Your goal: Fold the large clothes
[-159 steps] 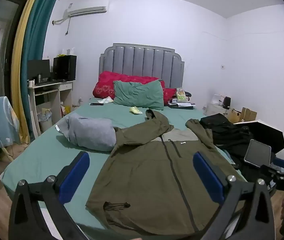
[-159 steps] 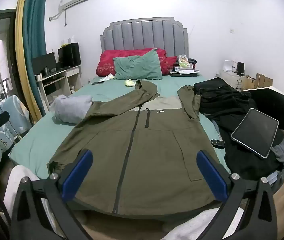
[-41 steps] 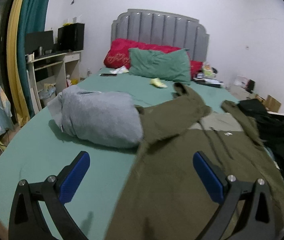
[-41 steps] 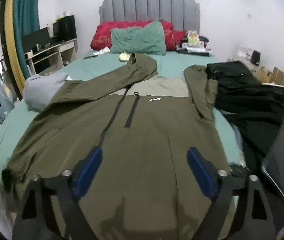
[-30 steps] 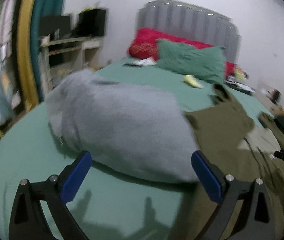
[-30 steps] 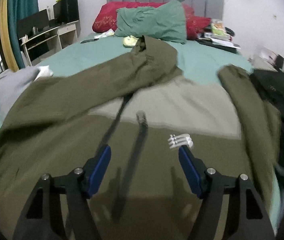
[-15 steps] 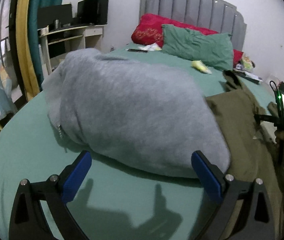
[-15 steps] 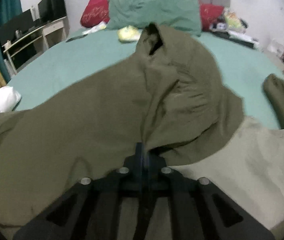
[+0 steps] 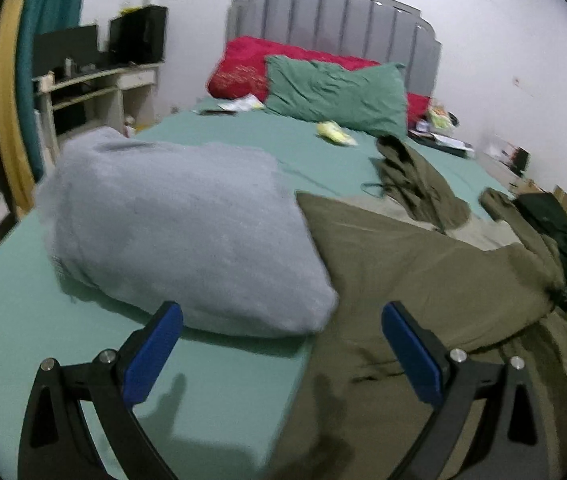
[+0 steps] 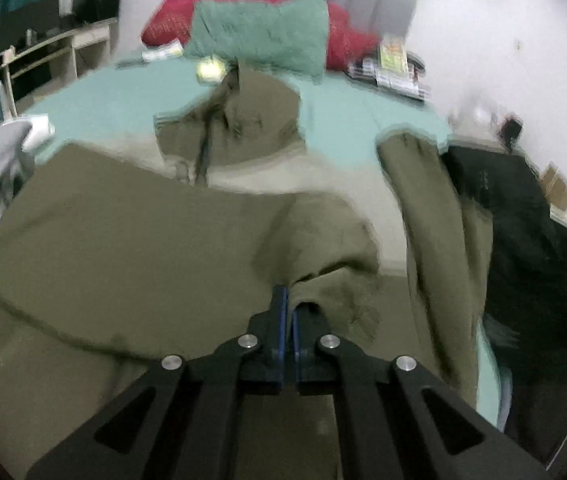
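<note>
An olive green jacket (image 9: 423, 272) lies front-up on the green bed sheet (image 9: 43, 340), hood (image 9: 415, 184) toward the headboard. In the right wrist view the jacket (image 10: 123, 240) has one sleeve drawn across its chest. My right gripper (image 10: 286, 300) is shut on a bunched fold of that sleeve (image 10: 323, 276). My left gripper (image 9: 281, 344) stands open and holds nothing. It hovers low over the bed, where a grey bundle (image 9: 183, 232) meets the jacket's edge.
Black clothes (image 10: 523, 232) are piled along the bed's right side next to the other sleeve (image 10: 427, 208). A green pillow (image 9: 335, 92) and a red one (image 9: 243, 64) lean on the grey headboard. A desk (image 9: 95, 84) stands at the left wall.
My right gripper, shut on the sleeve, has pulled it back from beside the hood and across the jacket's chest. My left gripper has shifted right, toward the jacket's edge.
</note>
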The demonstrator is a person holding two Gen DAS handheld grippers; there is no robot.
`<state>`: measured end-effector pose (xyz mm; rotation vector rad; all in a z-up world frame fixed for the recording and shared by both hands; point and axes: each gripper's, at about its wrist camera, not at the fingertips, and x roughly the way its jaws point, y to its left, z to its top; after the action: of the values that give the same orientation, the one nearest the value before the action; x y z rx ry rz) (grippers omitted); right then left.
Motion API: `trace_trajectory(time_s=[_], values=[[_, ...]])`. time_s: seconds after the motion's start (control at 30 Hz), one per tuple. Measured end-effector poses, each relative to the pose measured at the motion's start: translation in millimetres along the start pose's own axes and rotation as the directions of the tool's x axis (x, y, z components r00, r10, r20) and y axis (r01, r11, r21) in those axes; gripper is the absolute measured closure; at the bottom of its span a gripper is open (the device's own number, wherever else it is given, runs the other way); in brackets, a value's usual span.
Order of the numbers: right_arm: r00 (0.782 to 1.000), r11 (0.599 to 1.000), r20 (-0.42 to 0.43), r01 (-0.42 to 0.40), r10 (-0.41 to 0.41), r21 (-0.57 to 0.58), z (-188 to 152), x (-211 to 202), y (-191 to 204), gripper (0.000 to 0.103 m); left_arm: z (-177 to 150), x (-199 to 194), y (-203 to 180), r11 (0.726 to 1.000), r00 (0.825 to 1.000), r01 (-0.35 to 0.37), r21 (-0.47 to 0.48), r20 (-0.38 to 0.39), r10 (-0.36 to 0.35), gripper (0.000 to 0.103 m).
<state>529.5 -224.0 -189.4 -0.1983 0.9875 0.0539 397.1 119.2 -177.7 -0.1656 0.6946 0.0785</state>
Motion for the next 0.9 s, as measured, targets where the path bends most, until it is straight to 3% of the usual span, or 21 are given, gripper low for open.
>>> trace_trajectory(time_s=[0.03, 0.07, 0.1, 0.13, 0.23, 0.3, 0.4, 0.53, 0.63, 0.67, 0.7, 0.73, 0.77, 0.9], values=[[0.998, 0.999, -0.052, -0.032, 0.033, 0.021, -14.3, 8.6, -6.1, 0.097, -1.1, 1.1, -3.5, 1.000, 1.000, 0.008, 0.004, -0.007, -0.008, 0.003], [0.994, 0.997, -0.091, -0.061, 0.065, 0.044, -25.8, 14.4, -12.0, 0.087, -2.1, 2.0, -6.7, 1.000, 1.000, 0.014, 0.010, -0.012, -0.014, 0.003], [0.992, 0.996, -0.102, -0.066, 0.071, 0.056, -32.7, 15.2, -18.4, 0.077, -3.2, 3.1, -11.2, 1.000, 1.000, 0.022, 0.021, -0.015, -0.021, 0.003], [0.994, 0.996, -0.088, -0.067, 0.072, 0.055, -36.8, 10.8, -25.8, 0.074, -5.2, 4.1, -16.3, 0.999, 1.000, 0.028, 0.041, -0.016, -0.027, 0.003], [0.998, 1.000, 0.064, -0.002, 0.000, 0.021, -22.3, -14.5, -51.7, 0.054, -9.7, 6.1, -22.5, 0.996, 1.000, 0.023, 0.080, -0.006, -0.023, 0.003], [0.985, 0.999, 0.165, 0.037, -0.041, 0.031, -1.8, -24.0, -73.1, 0.024, -11.7, 9.2, -23.0, 0.996, 1.000, 0.026, 0.086, -0.006, -0.026, 0.003], [0.981, 0.997, 0.180, 0.071, -0.078, 0.040, 39.8, -1.9, -104.3, 0.024, -13.3, 15.8, -21.7, 0.996, 1.000, 0.020, 0.093, -0.002, -0.020, 0.003], [0.990, 0.996, 0.116, 0.071, -0.077, 0.057, 88.2, 66.8, -129.3, 0.024, -16.7, 24.6, -16.9, 0.994, 1.000, 0.002, 0.106, 0.000, -0.002, 0.003], [0.991, 0.989, 0.008, 0.131, -0.132, 0.067, 108.4, 127.6, -149.3, 0.025, -17.3, 31.1, -14.5, 0.993, 1.000, 0.002, 0.115, -0.006, -0.002, 0.003], [0.989, 0.987, -0.008, 0.146, -0.146, 0.067, 109.6, 137.2, -152.0, 0.037, -18.1, 33.3, -15.2, 0.992, 1.000, -0.005, 0.126, -0.009, 0.006, 0.003], [0.989, 0.987, -0.037, 0.146, -0.144, 0.068, 111.4, 150.4, -157.3, 0.073, -19.8, 34.3, -15.3, 0.991, 1.000, -0.003, 0.132, -0.014, 0.005, 0.003], [0.987, 0.986, -0.064, 0.153, -0.148, 0.069, 111.9, 158.1, -162.3, 0.095, -21.3, 35.7, -15.0, 0.990, 1.000, -0.001, 0.138, -0.022, 0.004, 0.003], [0.987, 0.985, -0.037, 0.161, -0.159, 0.065, 108.1, 150.8, -167.5, 0.100, -22.2, 36.2, -15.0, 0.991, 1.000, 0.000, 0.136, -0.027, 0.004, 0.003], [0.977, 0.984, 0.115, 0.175, -0.178, 0.036, 109.1, 89.0, -163.2, 0.100, -19.3, 28.3, -15.3, 0.992, 0.999, 0.029, 0.120, -0.021, -0.027, 0.003]])
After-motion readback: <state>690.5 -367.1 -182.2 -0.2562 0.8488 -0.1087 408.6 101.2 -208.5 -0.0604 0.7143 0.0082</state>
